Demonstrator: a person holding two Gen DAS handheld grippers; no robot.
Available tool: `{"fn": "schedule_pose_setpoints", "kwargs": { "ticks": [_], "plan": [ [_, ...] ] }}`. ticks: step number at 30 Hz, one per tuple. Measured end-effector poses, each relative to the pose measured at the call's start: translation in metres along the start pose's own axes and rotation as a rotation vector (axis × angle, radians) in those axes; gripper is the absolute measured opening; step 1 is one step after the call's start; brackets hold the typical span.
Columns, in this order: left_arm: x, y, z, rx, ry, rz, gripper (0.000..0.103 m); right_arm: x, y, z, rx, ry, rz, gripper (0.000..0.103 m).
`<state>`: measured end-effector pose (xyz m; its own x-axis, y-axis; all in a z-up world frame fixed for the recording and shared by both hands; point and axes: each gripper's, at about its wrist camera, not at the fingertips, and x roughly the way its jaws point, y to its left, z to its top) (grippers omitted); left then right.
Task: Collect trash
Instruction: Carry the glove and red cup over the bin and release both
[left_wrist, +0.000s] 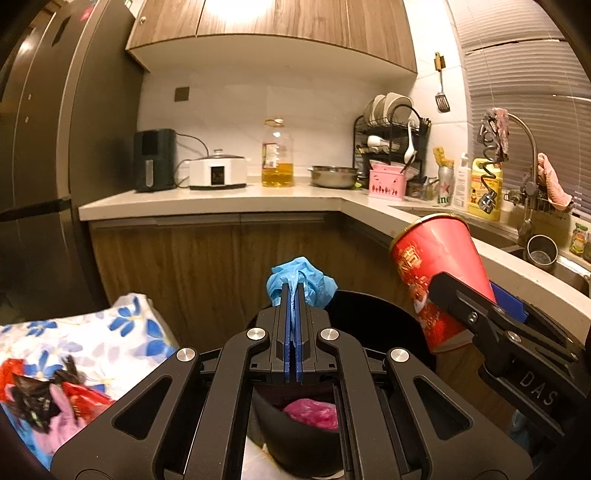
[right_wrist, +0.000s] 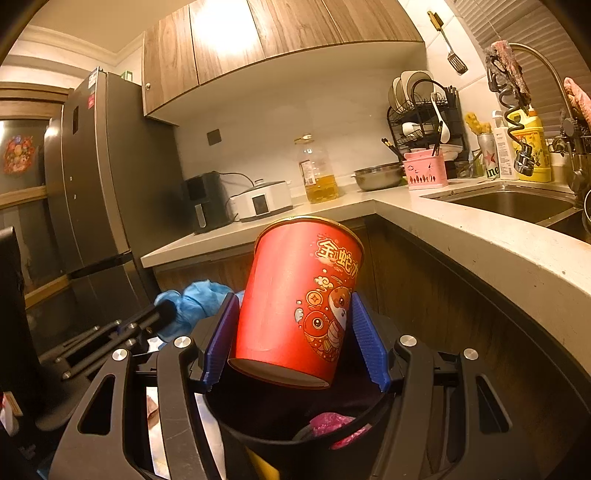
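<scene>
A crumpled blue glove (left_wrist: 301, 278) sticks out of my left gripper (left_wrist: 294, 291), whose blue pads are shut on it above the black trash bin (left_wrist: 369, 314). My right gripper (right_wrist: 295, 317) is shut on a red paper cup (right_wrist: 299, 295) with gold print, tilted a little and held over the same bin (right_wrist: 236, 428). In the left wrist view the cup (left_wrist: 436, 269) hangs to the right, with the right gripper's fingers (left_wrist: 458, 295) on its side. Pink crumpled trash (left_wrist: 314, 411) lies inside the bin (right_wrist: 332, 424). The blue glove (right_wrist: 195, 299) shows at the left of the right wrist view.
An L-shaped counter (left_wrist: 221, 199) holds an oil bottle (left_wrist: 277, 155), a cooker (left_wrist: 218, 171), a dish rack (left_wrist: 391, 140) and a sink (right_wrist: 517, 203). A dark fridge (right_wrist: 103, 177) stands at the left. A flowered cloth (left_wrist: 92, 339) with red and black scraps lies at the lower left.
</scene>
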<state>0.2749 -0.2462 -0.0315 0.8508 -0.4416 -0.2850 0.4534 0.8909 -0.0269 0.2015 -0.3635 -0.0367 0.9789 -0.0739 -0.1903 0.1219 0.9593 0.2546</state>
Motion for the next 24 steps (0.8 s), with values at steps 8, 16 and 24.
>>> {"fn": "schedule_pose_setpoints", "kwargs": {
  "ticks": [8, 16, 24],
  "plan": [
    [0.019, 0.007, -0.007, -0.039, 0.015, -0.033, 0.001, 0.018, -0.005, -0.005, 0.003, 0.024, 0.003, 0.061],
    [0.029, 0.009, -0.013, -0.05, 0.023, -0.046, 0.001, 0.03, -0.004, -0.005, 0.006, 0.031, 0.006, 0.061],
    [0.037, 0.011, -0.018, -0.057, 0.036, -0.038, 0.001, 0.039, -0.007, -0.006, 0.015, 0.041, 0.001, 0.062]
  ]
}}
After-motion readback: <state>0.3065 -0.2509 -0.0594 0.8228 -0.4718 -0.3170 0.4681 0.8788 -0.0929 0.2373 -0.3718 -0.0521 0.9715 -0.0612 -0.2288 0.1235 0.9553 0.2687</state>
